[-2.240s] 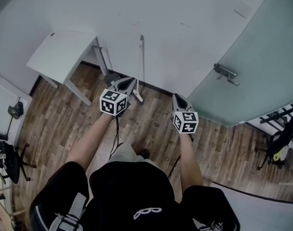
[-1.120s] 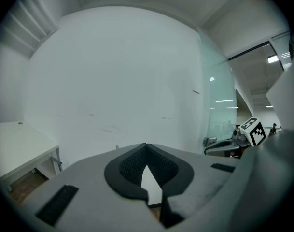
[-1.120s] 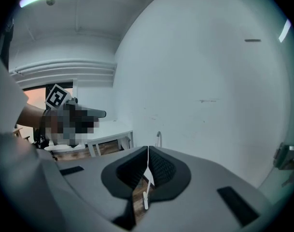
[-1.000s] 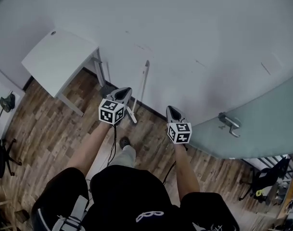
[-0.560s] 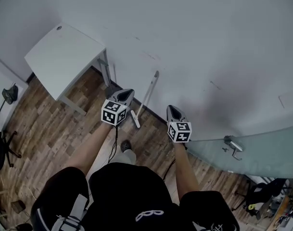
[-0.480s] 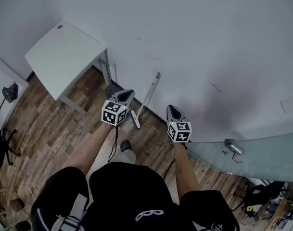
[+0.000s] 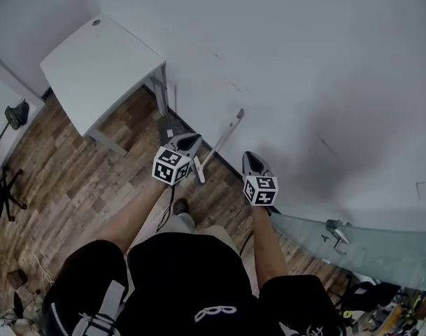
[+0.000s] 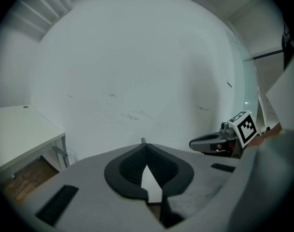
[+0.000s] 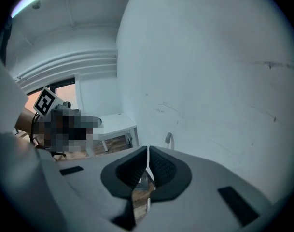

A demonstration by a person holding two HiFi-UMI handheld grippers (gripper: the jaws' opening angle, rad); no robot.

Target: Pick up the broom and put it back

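Broom (image 7: 225, 133) leans free against the white wall (image 7: 303, 61), its head on the wood floor (image 7: 73, 173) near the table (image 7: 94, 54), handle rising between your 2 grippers; left gripper (image 7: 192, 141) and right gripper (image 7: 248, 157) both have jaws pressed together on nothing, neither touching it.
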